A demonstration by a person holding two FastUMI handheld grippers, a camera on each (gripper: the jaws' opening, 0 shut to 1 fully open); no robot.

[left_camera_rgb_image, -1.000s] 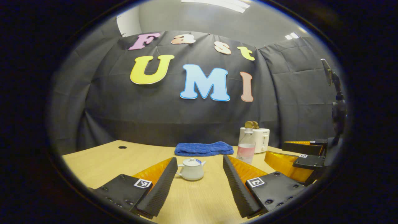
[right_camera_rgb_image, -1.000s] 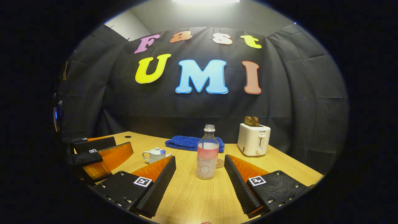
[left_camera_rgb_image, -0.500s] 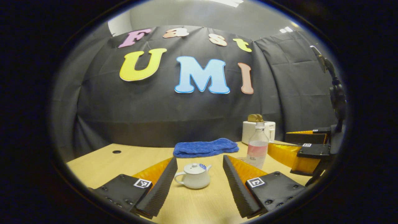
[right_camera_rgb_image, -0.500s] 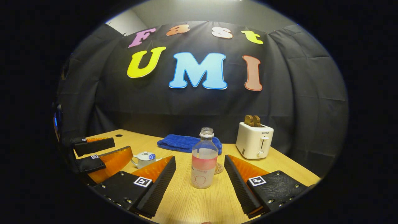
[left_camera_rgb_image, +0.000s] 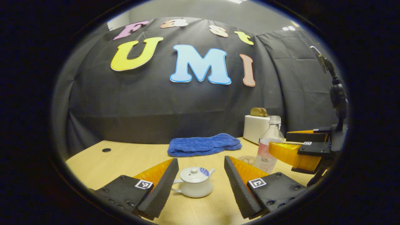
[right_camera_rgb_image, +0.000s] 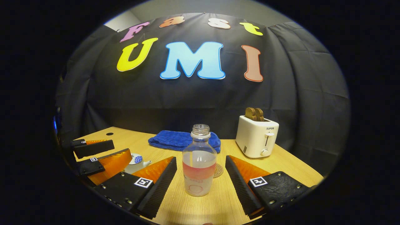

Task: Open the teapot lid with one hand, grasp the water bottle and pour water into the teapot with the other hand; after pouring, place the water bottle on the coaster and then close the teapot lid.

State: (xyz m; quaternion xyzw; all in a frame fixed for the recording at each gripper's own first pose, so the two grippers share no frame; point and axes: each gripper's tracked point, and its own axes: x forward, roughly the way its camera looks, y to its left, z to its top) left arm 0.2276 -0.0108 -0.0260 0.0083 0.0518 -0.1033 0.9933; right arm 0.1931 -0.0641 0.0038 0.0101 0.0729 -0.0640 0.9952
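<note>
Pale wood is the table (left_camera_rgb_image: 125, 156) on which everything stands; in the left gripper view the left gripper (left_camera_rgb_image: 200, 175) has its fingers spread wide, with the small white teapot (left_camera_rgb_image: 193, 186) sitting between them, touched by neither finger, its lid (left_camera_rgb_image: 194, 171) on and closed, spout to the right and handle to the left; in the right gripper view the right gripper (right_camera_rgb_image: 200, 175) is likewise spread apart, and the water bottle (right_camera_rgb_image: 199, 162) stands upright between its fingers, uncapped, partly filled with clear water, with gaps on both sides so neither finger presses on it; just behind the bottle, to its right, the round coaster (right_camera_rgb_image: 218, 170) lies flat on the wood with nothing on it; a folded blue towel (right_camera_rgb_image: 178, 140) lies farther back near the wall, and a white toaster (right_camera_rgb_image: 257, 140) with two brown slices in its slots stands at the right rear; the left gripper view also shows the right gripper off to the right, beside the bottle; the right gripper view shows the left gripper at its left edge, with the teapot partly hidden behind it.
</note>
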